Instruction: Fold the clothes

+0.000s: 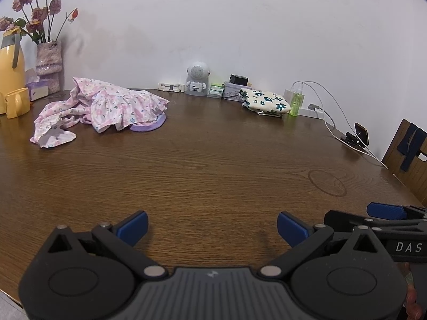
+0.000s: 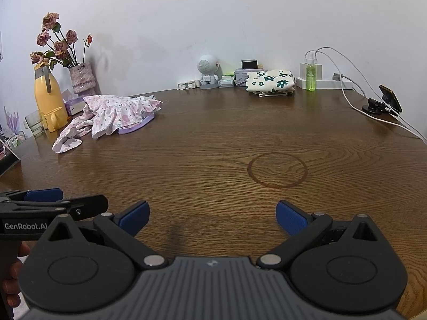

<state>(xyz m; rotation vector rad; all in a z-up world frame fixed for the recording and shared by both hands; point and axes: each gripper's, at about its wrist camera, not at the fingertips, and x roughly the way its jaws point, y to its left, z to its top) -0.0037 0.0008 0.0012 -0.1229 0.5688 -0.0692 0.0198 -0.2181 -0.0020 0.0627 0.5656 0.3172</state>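
Observation:
A crumpled pink floral garment with purple trim (image 1: 101, 108) (image 2: 112, 117) lies heaped at the far left of the brown wooden table (image 1: 213, 165) (image 2: 213, 144). A folded cream cloth with dark green flowers (image 1: 265, 102) (image 2: 271, 81) rests near the back wall. My left gripper (image 1: 212, 226) hovers open over the near table edge, nothing between its blue pads. My right gripper (image 2: 212, 217) is open too, likewise holding nothing. Each gripper shows at the side of the other's view: the right one (image 1: 384, 212) and the left one (image 2: 44, 196). Both are well short of the garments.
A yellow jug (image 2: 49, 98), mugs, a glass and a vase of dried flowers (image 2: 81, 76) crowd the left back corner. A small robot figure (image 1: 197, 80), little boxes, a green bottle (image 2: 310, 76), a power strip with cables and a clipped phone (image 2: 387, 101) line the back. A wooden chair (image 1: 408, 154) stands right.

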